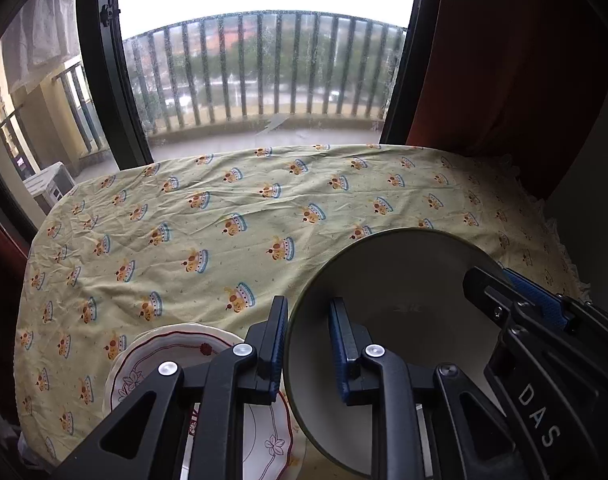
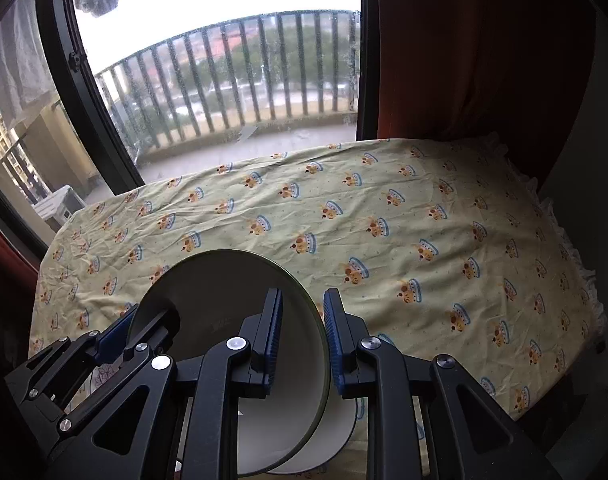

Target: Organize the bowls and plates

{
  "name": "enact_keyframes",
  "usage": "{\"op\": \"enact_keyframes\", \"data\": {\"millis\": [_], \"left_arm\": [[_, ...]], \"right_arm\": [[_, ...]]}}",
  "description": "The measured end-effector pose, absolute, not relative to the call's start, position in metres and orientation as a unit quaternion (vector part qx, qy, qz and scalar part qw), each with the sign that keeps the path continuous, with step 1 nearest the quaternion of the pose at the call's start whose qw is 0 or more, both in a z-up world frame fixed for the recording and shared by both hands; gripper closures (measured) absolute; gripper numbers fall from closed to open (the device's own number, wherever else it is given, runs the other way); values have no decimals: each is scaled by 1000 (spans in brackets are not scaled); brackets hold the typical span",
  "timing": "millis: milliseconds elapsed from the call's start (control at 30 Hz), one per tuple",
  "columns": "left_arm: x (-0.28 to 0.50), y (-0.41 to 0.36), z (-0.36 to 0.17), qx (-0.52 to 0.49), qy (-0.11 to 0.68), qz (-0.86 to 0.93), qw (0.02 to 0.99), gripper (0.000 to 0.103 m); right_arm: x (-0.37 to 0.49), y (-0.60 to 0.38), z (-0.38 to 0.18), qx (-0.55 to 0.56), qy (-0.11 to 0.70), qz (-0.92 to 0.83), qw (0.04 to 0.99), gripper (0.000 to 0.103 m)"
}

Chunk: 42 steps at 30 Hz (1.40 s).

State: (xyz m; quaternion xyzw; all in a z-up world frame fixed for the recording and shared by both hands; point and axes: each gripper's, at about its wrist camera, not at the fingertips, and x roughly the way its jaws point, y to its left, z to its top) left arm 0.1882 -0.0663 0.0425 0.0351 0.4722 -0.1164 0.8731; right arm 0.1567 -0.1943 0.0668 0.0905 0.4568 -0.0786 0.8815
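Observation:
A large cream plate (image 1: 404, 280) with a dark green rim hangs tilted above the table, held from both sides. My left gripper (image 1: 308, 340) is shut on its left rim, one blue pad on each face. My right gripper (image 2: 302, 334) is shut on the opposite rim of the same plate (image 2: 215, 288). Each view also shows the other gripper at the plate's far edge: the right gripper (image 1: 504, 284) and the left gripper (image 2: 137, 320). Below the left gripper lies a white scalloped plate (image 1: 163, 348) with red flower drawings. Part of another white dish (image 2: 344, 432) shows under the held plate.
The table wears a wrinkled pale yellow cloth (image 1: 223, 220) printed with small crowns, bare across its middle and far side. Behind it stand a dark-framed glass door (image 1: 115, 92) and balcony railing. A red curtain (image 1: 504, 60) hangs at the far right corner.

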Motion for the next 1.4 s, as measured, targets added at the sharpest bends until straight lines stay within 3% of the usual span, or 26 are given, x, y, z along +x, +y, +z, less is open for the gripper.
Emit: {"op": "enact_keyframes", "data": {"millis": [1033,1400], "left_arm": [[175,-83,-27,36,565,-57,823,85],[171,-89,-26,60,552,-52,830,85]], "right_arm": [[155,-207,-6,63,548,-26,834,78],[155,-208,-13,57,545,-10,836,74]]}}
